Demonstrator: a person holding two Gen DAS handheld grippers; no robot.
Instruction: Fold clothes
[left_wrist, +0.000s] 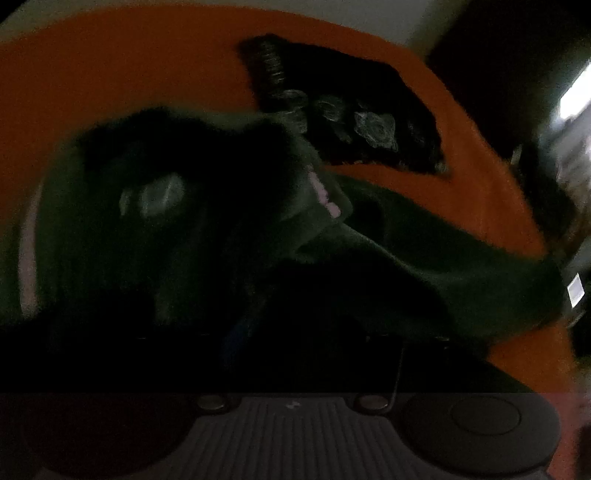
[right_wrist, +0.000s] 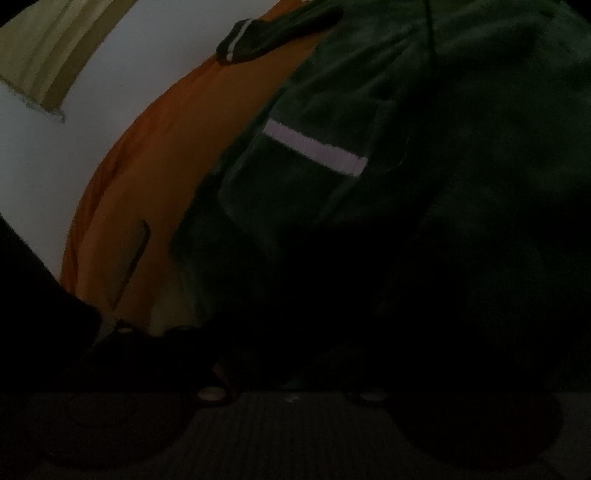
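- Dim, underexposed room, most of both views sunk in shadow.
- Orange bed cover (left_wrist: 122, 70) spread as the work surface, curving across the left wrist view and running as a diagonal band in the right wrist view.
- Pale wall (right_wrist: 55, 155) behind the orange surface, plain and grey-white.
- Olive and tan striped cloth (right_wrist: 48, 51) hanging against that wall at upper left, lower edge frayed.
- Bright patch of light (left_wrist: 576, 96) at far right of the left wrist view, blurred; source not clear.
- Dark furniture or doorway (left_wrist: 498, 44) at upper right, unreadable.
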